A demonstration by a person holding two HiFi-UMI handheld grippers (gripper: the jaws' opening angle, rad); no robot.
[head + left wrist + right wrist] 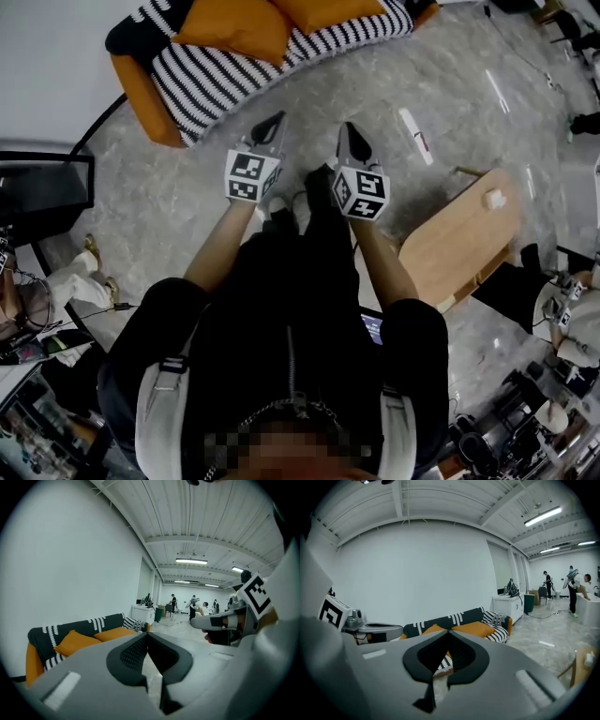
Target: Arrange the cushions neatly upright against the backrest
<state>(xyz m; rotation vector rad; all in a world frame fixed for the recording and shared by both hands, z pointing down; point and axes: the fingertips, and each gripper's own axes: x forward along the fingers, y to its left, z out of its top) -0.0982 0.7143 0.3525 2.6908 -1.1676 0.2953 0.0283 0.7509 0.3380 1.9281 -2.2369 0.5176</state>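
Head view: the person is standing on the grey floor (pixel 178 197), well apart from the striped sofa (pixel 220 80), and is holding both grippers out toward it; a wooden table (pixel 464 234) is sitting off to the person's right
Left gripper (pixel 270 127): its jaws are lying pressed together with nothing between them, tips aiming toward the sofa
Right gripper (pixel 354 141): its jaws are likewise resting closed on nothing, near the left one and touching no cushion
Cushions: two orange ones are lying on the seat; the first cushion (pixel 234 26), nearer the orange armrest (pixel 136 94), is slumping at a tilt against the backrest (pixel 108 621), while the second cushion (pixel 328 11) is lying flatter
Handling: judging by their plump, sagging shape they are looking soft and light, likely giving way under a pinch; the cloth cover is probably offering fair grip, and nothing about them is looking fragile
Where to hold: a top corner or the upper edge seam is seeming the best bite, one gripper per side, since a grab at the middle is only bunching the cover
Before contact: both claws are needing to spread, and the gap to the sofa is needing closing
Risk: a floppy cushion is tending to fold or tip forward once let go, so tucking its lower edge into the crease at the backrest is mattering
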